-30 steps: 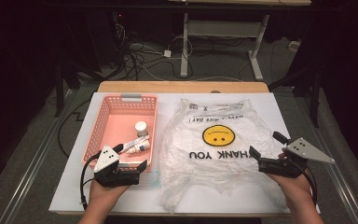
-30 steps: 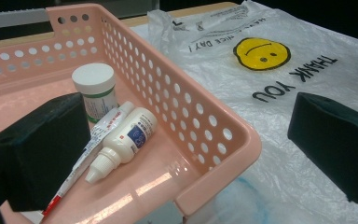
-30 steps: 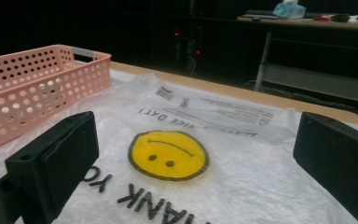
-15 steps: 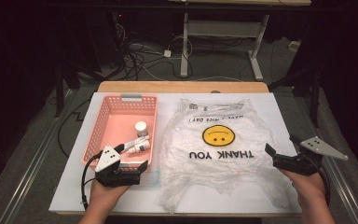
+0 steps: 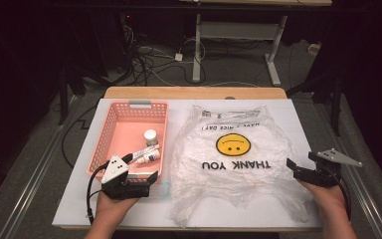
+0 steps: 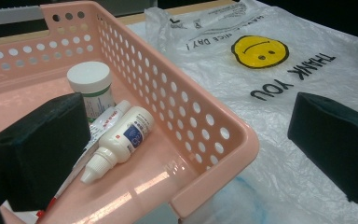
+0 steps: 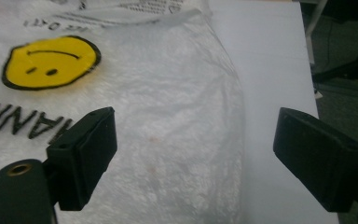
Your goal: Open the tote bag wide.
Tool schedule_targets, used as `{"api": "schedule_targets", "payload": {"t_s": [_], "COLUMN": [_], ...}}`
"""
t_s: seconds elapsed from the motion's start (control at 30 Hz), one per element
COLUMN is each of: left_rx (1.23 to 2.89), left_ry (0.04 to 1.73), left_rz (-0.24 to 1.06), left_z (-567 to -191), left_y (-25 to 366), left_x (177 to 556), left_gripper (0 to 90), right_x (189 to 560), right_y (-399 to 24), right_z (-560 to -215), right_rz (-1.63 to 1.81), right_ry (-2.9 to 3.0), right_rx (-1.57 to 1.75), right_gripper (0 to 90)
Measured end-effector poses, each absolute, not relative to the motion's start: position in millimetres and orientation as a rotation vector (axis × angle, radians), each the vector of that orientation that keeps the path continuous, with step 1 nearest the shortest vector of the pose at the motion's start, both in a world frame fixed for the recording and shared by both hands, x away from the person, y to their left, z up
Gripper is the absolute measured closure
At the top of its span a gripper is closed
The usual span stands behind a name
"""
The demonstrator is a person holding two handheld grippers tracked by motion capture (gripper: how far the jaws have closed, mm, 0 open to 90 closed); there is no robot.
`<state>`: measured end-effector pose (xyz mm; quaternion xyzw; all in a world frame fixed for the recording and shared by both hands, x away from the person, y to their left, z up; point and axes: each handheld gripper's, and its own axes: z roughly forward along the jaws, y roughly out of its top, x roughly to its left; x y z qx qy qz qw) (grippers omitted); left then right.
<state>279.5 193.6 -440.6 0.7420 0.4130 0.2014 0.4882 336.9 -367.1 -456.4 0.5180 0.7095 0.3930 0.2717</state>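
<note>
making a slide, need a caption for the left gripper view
Open left gripper straddles the pink basket corner, near a dropper bottle, white-capped jar and smiley plastic bag.

A thin, crinkled, see-through plastic bag lies flat on the white counter, just right of the pink basket and touching its near corner; it bears a yellow smiley face above black "THANK YOU" lettering, all printed upside down from the person's side. In the basket lie a small white dropper bottle with a blue label, on its side with the nozzle toward the near wall, a thin tube beside it, and an upright white-capped jar just behind
</note>
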Motion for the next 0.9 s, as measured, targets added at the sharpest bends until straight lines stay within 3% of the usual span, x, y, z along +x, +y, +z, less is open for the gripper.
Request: {"api": "schedule_targets", "payload": {"t_s": [0.73,0.9], "left_rx": [1.786,1.783], "left_ry": [1.021,1.029], "left_rz": [0.502,0.492], "left_z": [-437.7,-437.0], "left_y": [200.6,202.8], "left_x": [280.4,281.3], "left_gripper": [0.0,0.0], "right_x": [347.6,347.6], "right_y": [-379.9,-377.7], "right_z": [-475.9,-476.2], "right_rz": [0.923,0.905], "right_ry": [2.000,2.012], "right_rx": [1.592,1.573], "right_gripper": [51.2,63.7]}}
